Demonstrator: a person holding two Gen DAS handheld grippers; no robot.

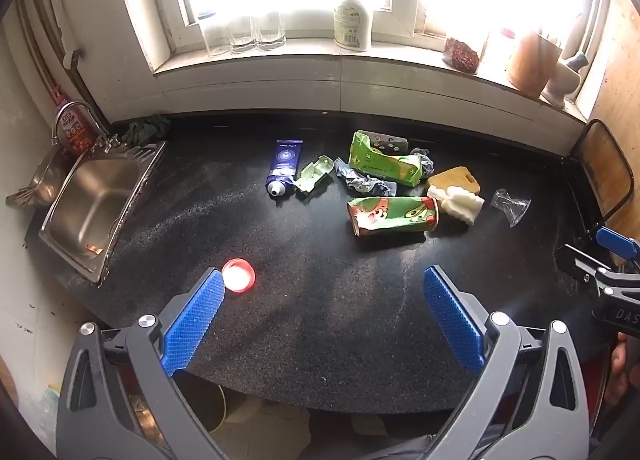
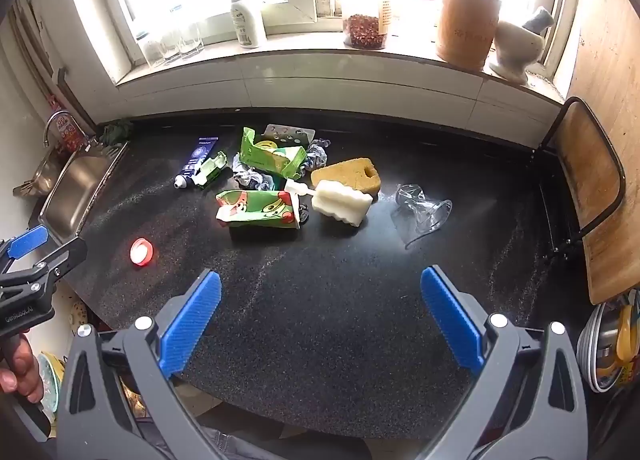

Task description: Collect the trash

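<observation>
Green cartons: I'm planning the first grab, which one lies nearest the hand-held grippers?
The cartoon-printed carton, lying in front of the plain green carton.

Speckled black counter [image 1: 320, 300], red cap [image 1: 239, 274], green cartoon-printed carton [image 1: 394, 215], yellow sponge [image 1: 454, 179].

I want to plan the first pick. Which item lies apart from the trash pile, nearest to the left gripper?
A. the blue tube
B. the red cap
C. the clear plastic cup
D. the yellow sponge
B: the red cap lies alone beside the open left gripper.
</observation>
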